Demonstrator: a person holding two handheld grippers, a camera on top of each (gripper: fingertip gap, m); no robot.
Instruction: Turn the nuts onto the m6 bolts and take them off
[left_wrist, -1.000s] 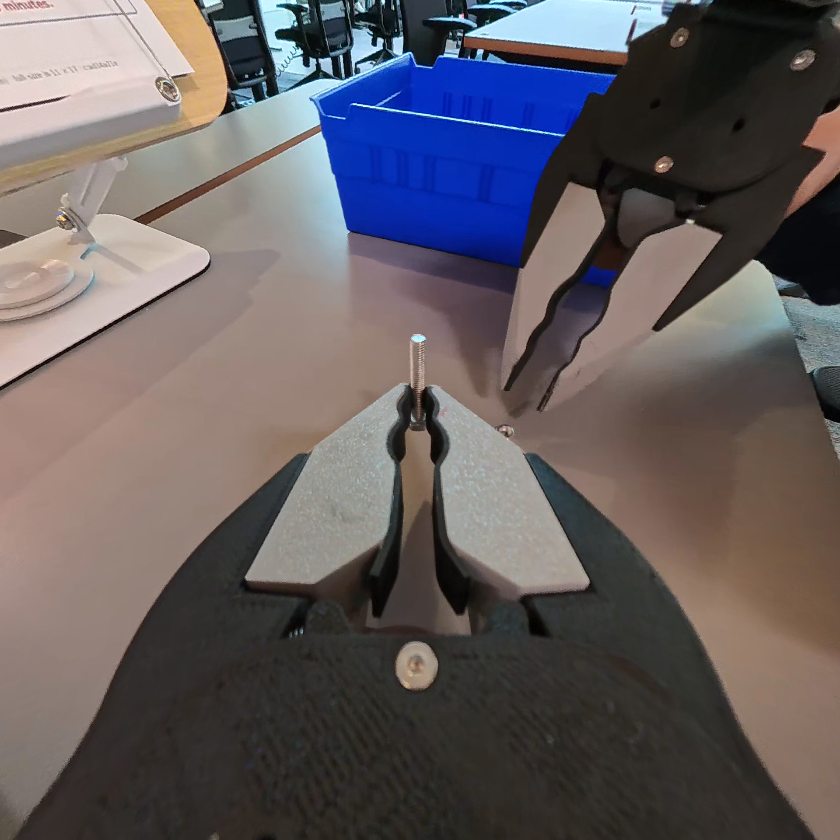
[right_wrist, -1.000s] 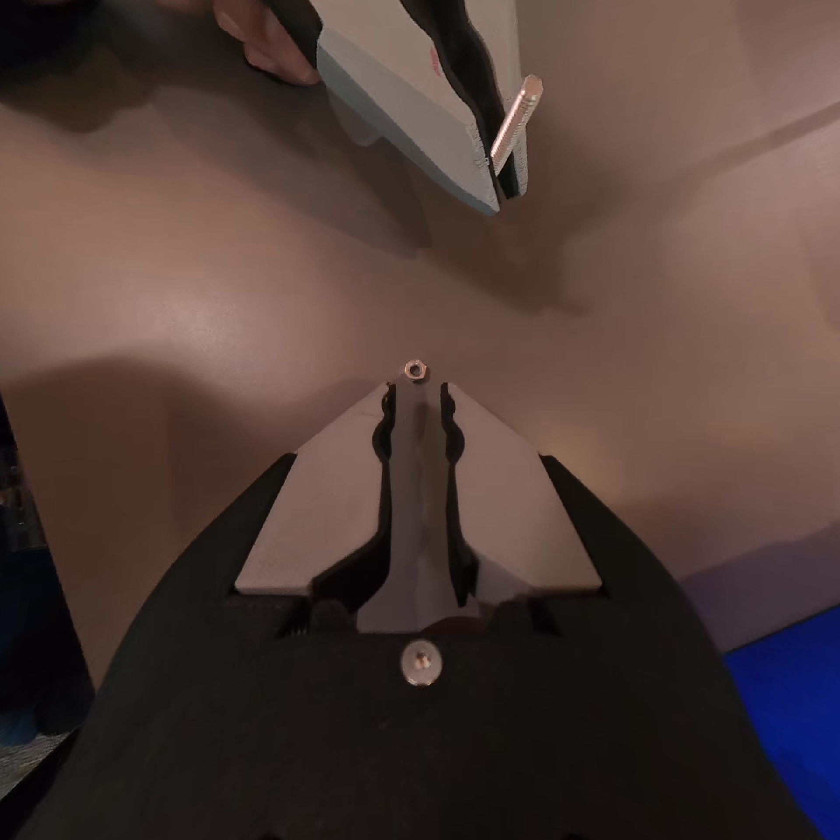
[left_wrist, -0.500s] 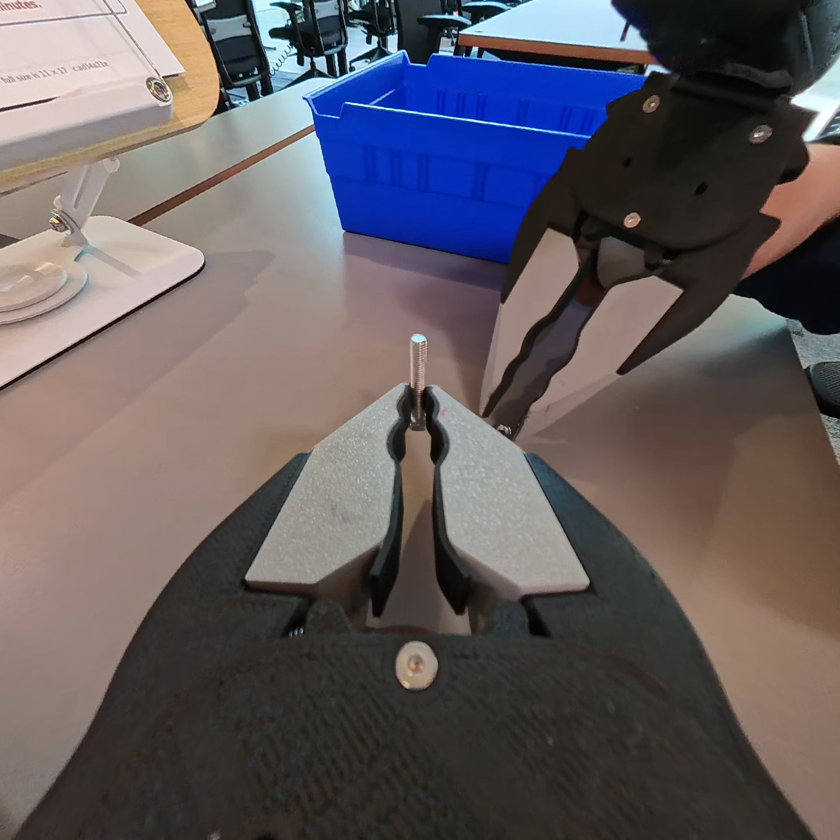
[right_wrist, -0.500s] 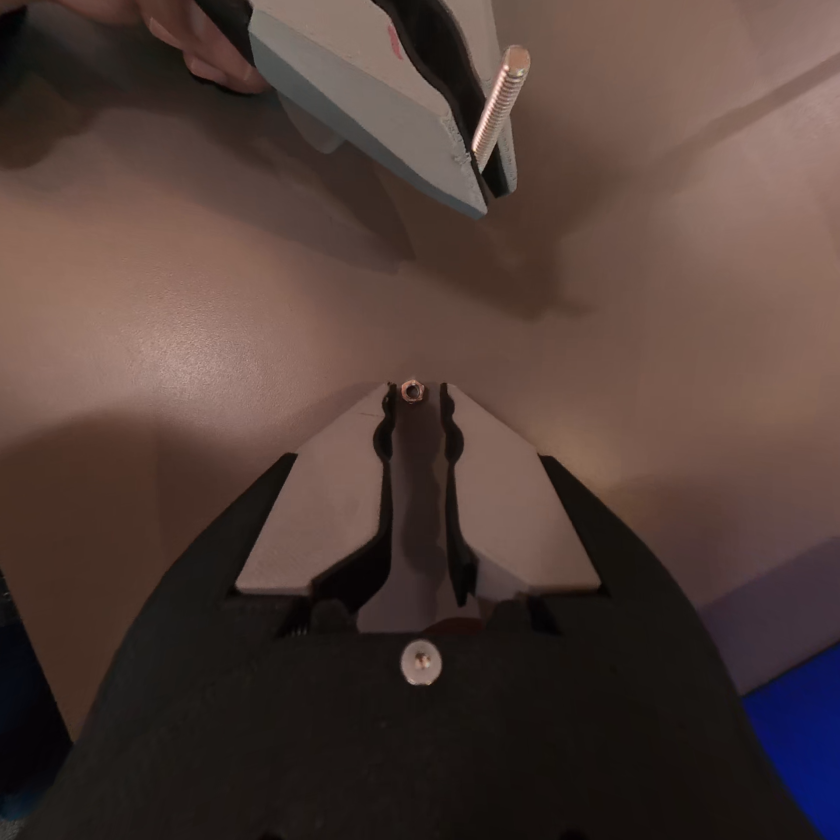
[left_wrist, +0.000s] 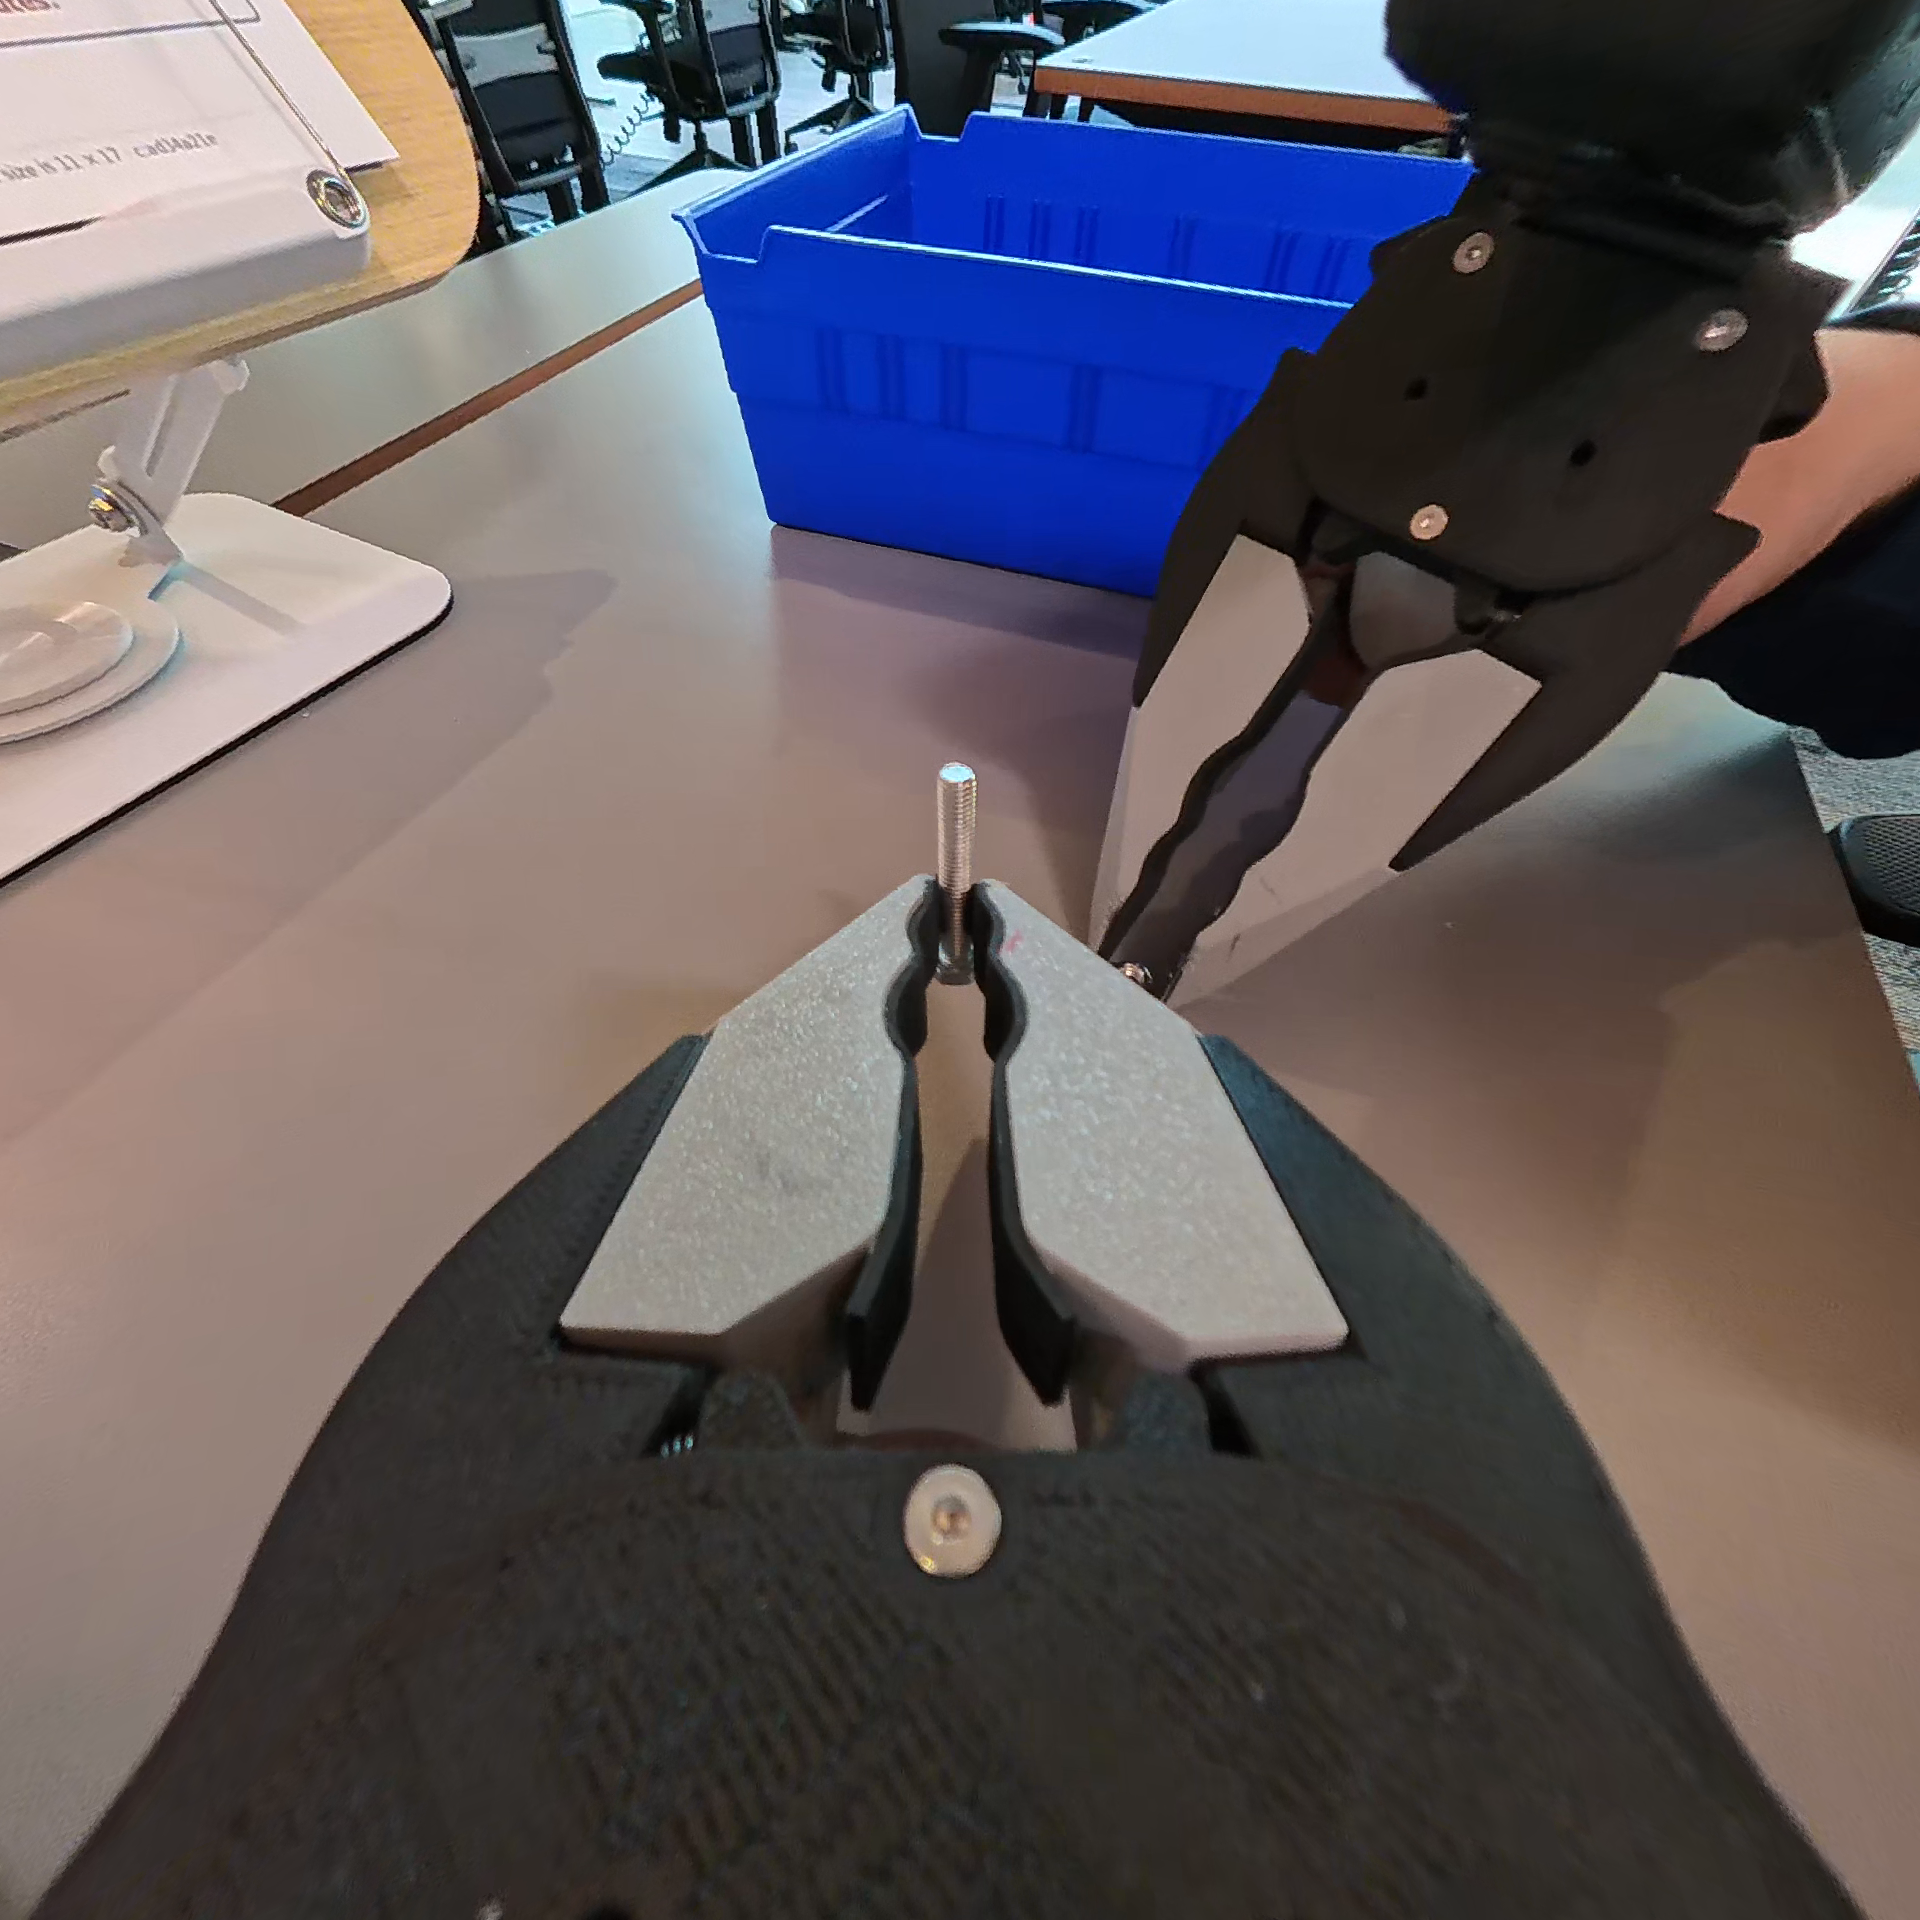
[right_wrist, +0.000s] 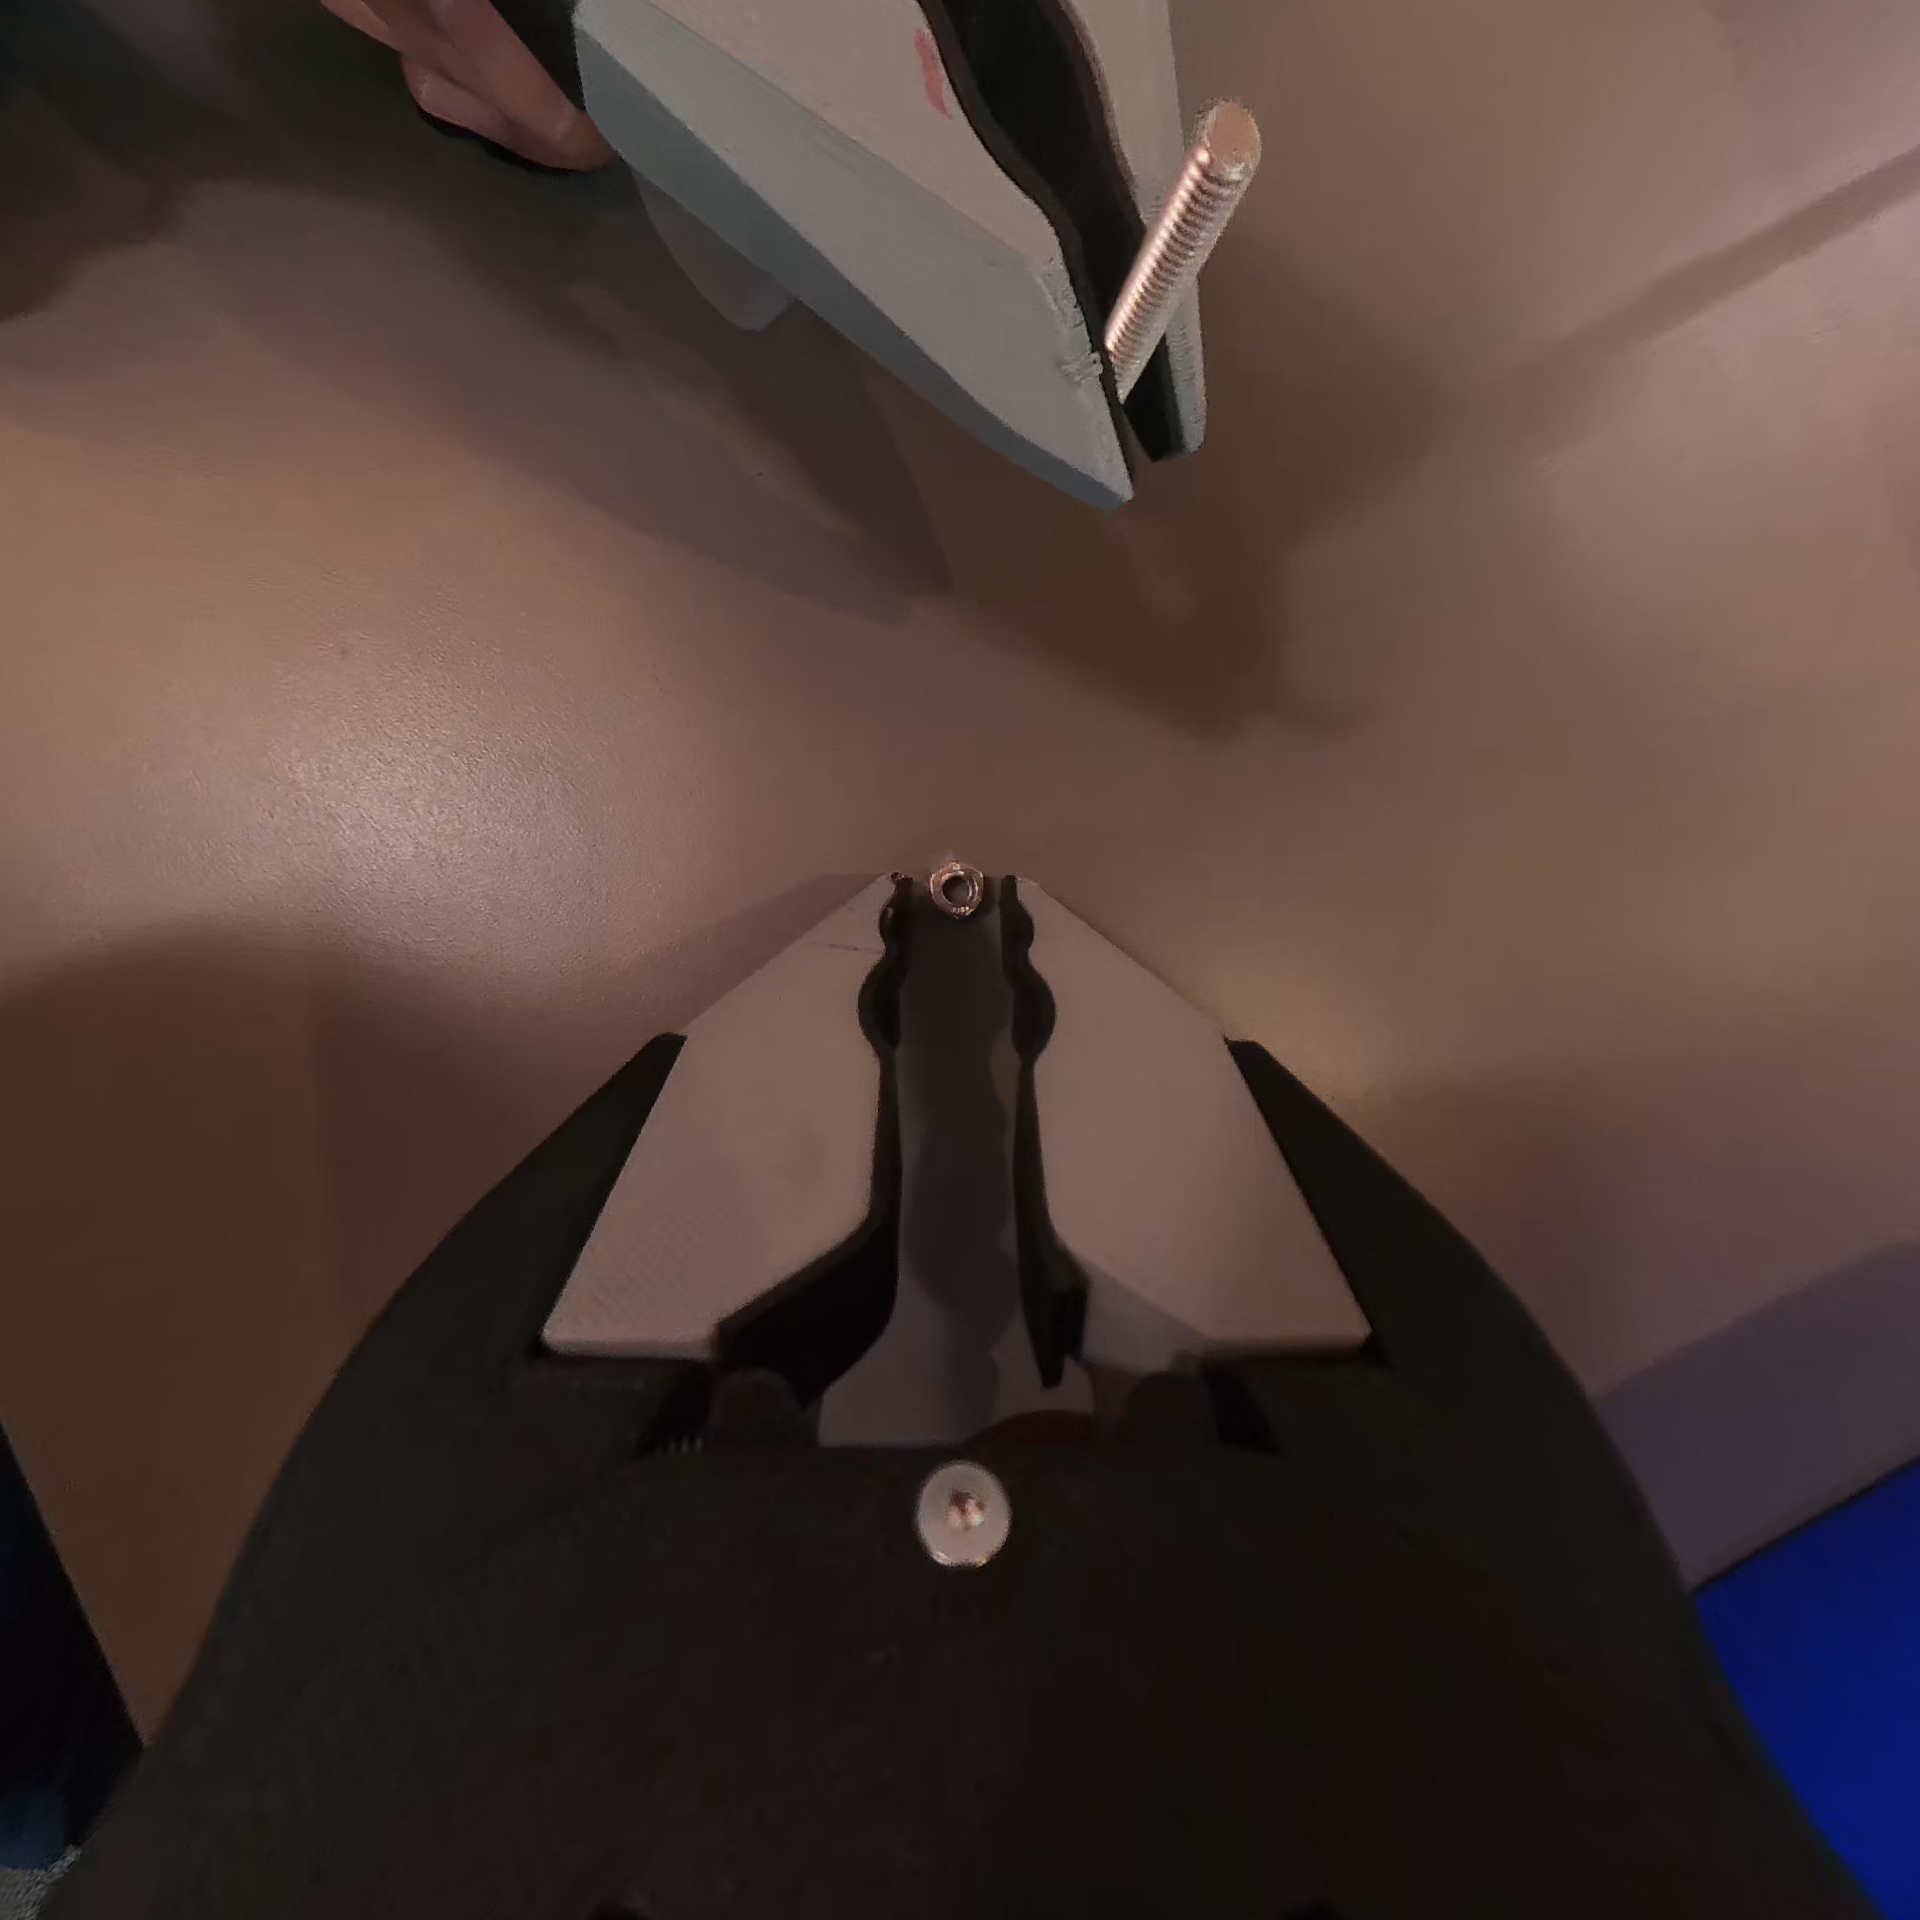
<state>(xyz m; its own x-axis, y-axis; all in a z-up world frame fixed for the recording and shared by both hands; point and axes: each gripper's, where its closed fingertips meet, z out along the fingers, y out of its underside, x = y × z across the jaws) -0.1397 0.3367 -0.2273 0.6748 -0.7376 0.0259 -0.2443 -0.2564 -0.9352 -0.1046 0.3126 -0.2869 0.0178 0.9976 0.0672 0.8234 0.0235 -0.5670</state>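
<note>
grey-brown surface (left_wrist: 520, 935), blue bin (left_wrist: 987, 343) upper centre, office chairs behind. right gripper (right_wrist: 956, 883) has dropped closer over the last sec; nut (right_wrist: 957, 894) now sits flat btwn its spread jaws, not yet pinched. left gripper (left_wrist: 954, 904) jaws pinching bolt (left_wrist: 955, 826) upright, centre frame. next prob: close on nut, bring to bolt.

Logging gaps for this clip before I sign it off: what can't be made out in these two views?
- Bolt head: left wrist view, mostly hidden between the left gripper pads; right wrist view, hidden behind its fingers.
- Nut: right wrist view, too small to show its thread, or whether the right gripper touches it; left wrist view, only a sliver shows beside the left gripper.
- Blue bin contents: left wrist view, hidden by its front wall.
</note>
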